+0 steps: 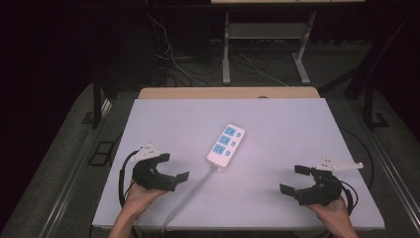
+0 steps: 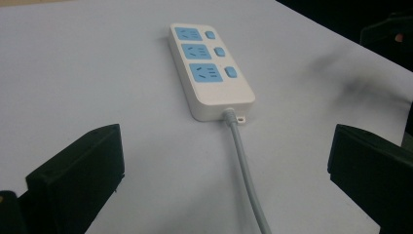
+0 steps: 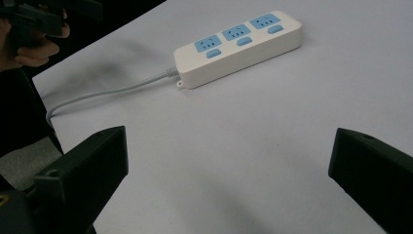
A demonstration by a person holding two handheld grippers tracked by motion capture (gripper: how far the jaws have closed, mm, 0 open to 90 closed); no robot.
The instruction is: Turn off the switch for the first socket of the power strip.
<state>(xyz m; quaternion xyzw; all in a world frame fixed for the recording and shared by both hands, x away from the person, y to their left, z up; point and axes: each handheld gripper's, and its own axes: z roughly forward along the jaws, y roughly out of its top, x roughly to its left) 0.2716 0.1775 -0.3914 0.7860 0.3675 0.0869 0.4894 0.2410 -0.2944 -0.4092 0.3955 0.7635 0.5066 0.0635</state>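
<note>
A white power strip (image 1: 226, 144) with three blue sockets and blue switches lies near the middle of the white table (image 1: 277, 119). Its grey cable (image 1: 190, 191) runs off the front edge. My left gripper (image 1: 173, 167) rests at the front left, open and empty, with the strip (image 2: 210, 68) and cable (image 2: 246, 175) ahead of its jaws. At the front right my right gripper (image 1: 296, 178) stands open with nothing in it, and the strip (image 3: 238, 46) lies ahead of it to the left, the cable (image 3: 107, 92) trailing away from it.
The table's front edge is close to both hands. Behind the table a wooden board edge (image 1: 228, 92) shows, then a dark floor with loose cables (image 1: 178, 64) and metal desk legs (image 1: 226, 49). The other hand (image 3: 34, 48) appears at the upper left of the right gripper view.
</note>
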